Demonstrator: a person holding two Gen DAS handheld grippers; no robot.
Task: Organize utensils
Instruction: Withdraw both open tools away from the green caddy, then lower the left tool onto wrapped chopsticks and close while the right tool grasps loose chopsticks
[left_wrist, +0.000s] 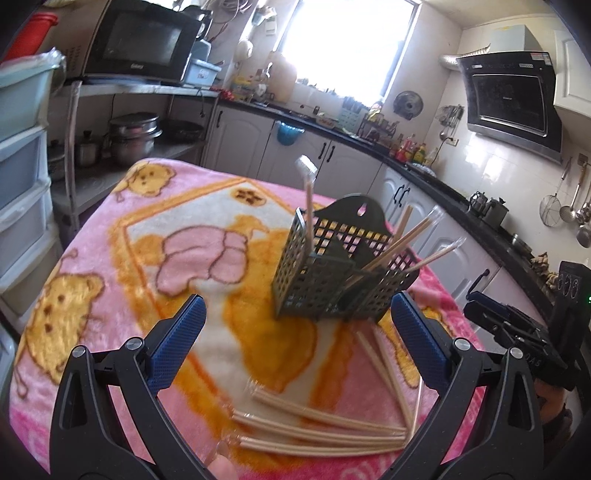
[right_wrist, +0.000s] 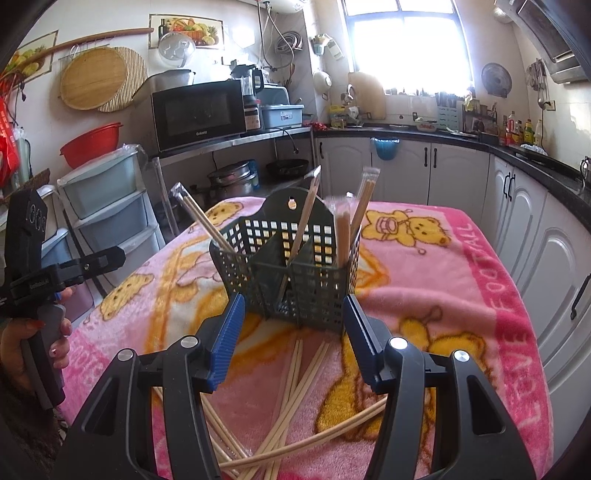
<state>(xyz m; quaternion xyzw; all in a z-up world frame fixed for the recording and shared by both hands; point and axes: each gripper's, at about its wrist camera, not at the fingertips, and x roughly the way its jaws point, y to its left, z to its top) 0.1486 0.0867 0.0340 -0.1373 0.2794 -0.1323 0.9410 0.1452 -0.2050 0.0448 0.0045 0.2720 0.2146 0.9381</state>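
A dark green perforated utensil holder (left_wrist: 332, 273) stands on the pink bear blanket (left_wrist: 110, 258); it also shows in the right wrist view (right_wrist: 291, 273). Several wrapped chopstick pairs (right_wrist: 341, 232) stand in its compartments. Several more wrapped chopsticks (left_wrist: 317, 424) lie loose on the blanket in front of it, also in the right wrist view (right_wrist: 291, 391). My left gripper (left_wrist: 297, 317) is open and empty, just before the holder, above the loose chopsticks. My right gripper (right_wrist: 293, 317) is open and empty, close to the holder's front.
The table's blanket (right_wrist: 443, 295) ends near white cabinets (right_wrist: 517, 229) on the right. Plastic drawers (right_wrist: 107, 210) and a shelf with a microwave (right_wrist: 199, 110) and pots stand at the left. The other hand-held gripper (left_wrist: 517, 332) shows at the right edge of the left view.
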